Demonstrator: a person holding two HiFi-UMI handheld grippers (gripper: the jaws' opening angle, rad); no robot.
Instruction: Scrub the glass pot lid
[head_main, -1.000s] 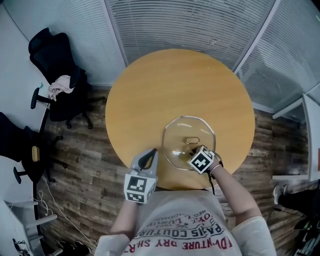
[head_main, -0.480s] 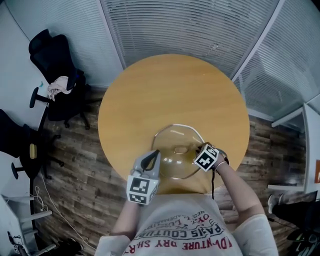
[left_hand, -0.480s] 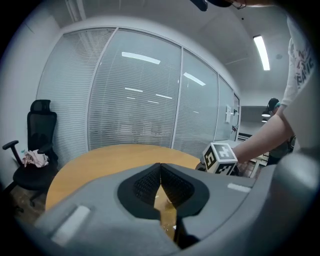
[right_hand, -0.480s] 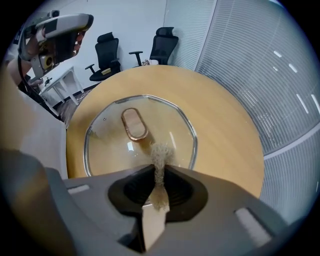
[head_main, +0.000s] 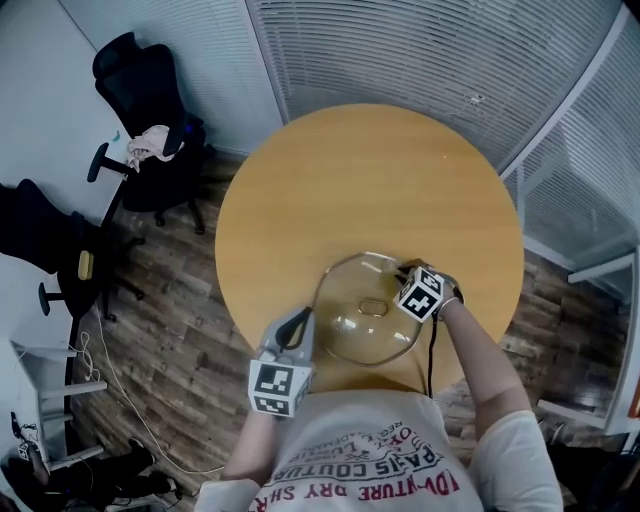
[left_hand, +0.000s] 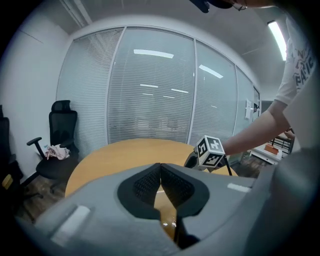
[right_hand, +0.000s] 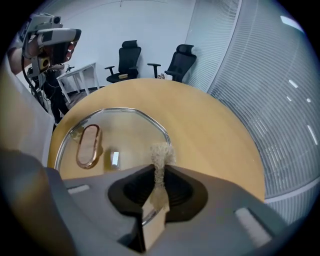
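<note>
One clear, steel-rimmed lid (head_main: 345, 292) is lying on the counter (head_main: 370, 180). Your right gripper (right_hand: 159, 177) is pinching one scrub pad (right_hand: 161, 152), and your left gripper (left_hand: 160, 172) is closed.

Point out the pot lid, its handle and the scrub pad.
glass pot lid (right_hand: 131, 134), right gripper view, clear pane.
handle (right_hand: 89, 146), right gripper view, its middle.
scrub pad (right_hand: 161, 154), right gripper view, fuzzy tip.

The right tool (right_hand: 159, 175), clamped on its beige fibrous scrub pad (right_hand: 161, 152), has travelled round the round glass pot lid (head_main: 345, 290), from the rim's 5 o'clock past 3 to about 2 o'clock. The lid's 8 o'clock rim now lies closer to the left tool (left_hand: 160, 170).
</note>
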